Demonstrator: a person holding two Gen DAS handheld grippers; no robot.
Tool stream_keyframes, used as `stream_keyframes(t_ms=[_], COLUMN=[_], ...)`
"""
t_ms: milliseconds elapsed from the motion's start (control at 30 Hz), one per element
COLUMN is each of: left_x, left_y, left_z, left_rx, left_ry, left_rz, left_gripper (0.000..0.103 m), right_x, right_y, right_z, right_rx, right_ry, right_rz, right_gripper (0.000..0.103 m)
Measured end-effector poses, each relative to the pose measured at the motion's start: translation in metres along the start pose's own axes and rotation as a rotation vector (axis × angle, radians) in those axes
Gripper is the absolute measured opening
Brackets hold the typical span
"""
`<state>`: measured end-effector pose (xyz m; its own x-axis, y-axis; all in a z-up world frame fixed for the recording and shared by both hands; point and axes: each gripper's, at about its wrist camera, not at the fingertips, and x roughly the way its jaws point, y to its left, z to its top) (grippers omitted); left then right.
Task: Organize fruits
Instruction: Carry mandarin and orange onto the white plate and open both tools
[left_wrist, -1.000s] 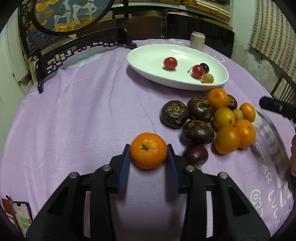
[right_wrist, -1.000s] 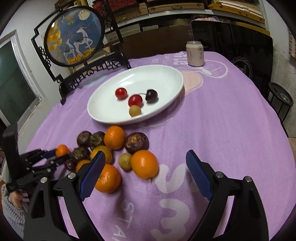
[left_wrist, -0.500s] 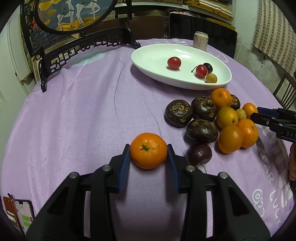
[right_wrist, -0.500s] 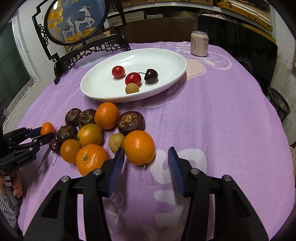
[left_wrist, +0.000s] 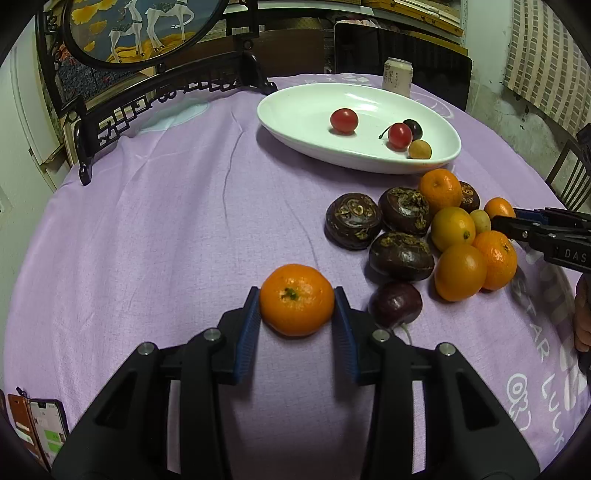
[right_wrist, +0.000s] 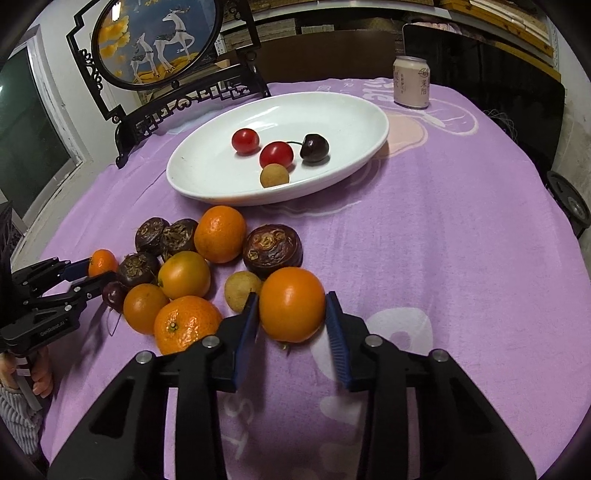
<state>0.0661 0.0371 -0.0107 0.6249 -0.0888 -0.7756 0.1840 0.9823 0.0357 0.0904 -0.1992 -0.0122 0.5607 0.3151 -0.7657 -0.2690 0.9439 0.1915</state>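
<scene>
My left gripper (left_wrist: 296, 306) is shut on a tangerine (left_wrist: 296, 299) with a green stem, just above the purple cloth, left of the fruit pile. My right gripper (right_wrist: 291, 314) is shut on a smooth orange (right_wrist: 291, 303) at the near edge of the pile. The pile holds several oranges (right_wrist: 183, 274), dark brown wrinkled fruits (right_wrist: 272, 245), a pale longan (right_wrist: 242, 287) and a small purple fruit (left_wrist: 396, 303). The white oval plate (right_wrist: 343, 110) behind holds two red cherry tomatoes (right_wrist: 245, 140), a dark cherry (right_wrist: 314, 147) and a longan (right_wrist: 274, 176).
A drink can (right_wrist: 411, 82) stands behind the plate. A black carved stand with a round deer painting (right_wrist: 159, 40) is at the back left. A phone (left_wrist: 48, 428) lies at the table's near left edge. A dark chair (right_wrist: 480, 70) is beyond the table.
My right gripper moved forward to the pile and closed from wide open onto the smooth orange. My left gripper kept its hold on the tangerine and drifted slightly.
</scene>
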Motion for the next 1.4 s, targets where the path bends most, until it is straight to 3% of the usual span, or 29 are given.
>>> stream_keyframes(t_ms=[367,700,967,1033,1333,1400], left_x=[-0.014,-0.002,0.036,0.038,0.026,0.023], left_y=[-0.001,-0.029,-0.04,-0.041,-0.029,-0.025], left_z=[0.013,0.087,0.123,0.125,0.107,0.1], left_rx=[-0.021,0.027,-0.014,-0.021,-0.026,-0.029], left_ry=[-0.062,-0.117,-0.095,-0.104,-0.116,-0.113], left_rz=[-0.001,-0.031,-0.068,-0.061,-0.037,-0.027], left_gripper=[0.04,0.04,0.042,0.058,0.059,0.06], right_x=[-0.021,-0.02,0.017,0.022,0.002,0.0], right_y=[-0.014,-0.012,-0.02,-0.023,-0.03,-0.029], right_z=[0.007,0.062,0.094,0.097,0.082,0.075], right_rx=[0.07,0.091,0.148,0.169,0.18,0.177], right_ry=[-0.074,-0.122,-0.089,-0.074,-0.121,-0.12], right_rz=[-0.005,0.006,0.002,0.035,0.06,0.05], right_gripper=[0.036,0.036,0.037,0.049,0.05,0.056])
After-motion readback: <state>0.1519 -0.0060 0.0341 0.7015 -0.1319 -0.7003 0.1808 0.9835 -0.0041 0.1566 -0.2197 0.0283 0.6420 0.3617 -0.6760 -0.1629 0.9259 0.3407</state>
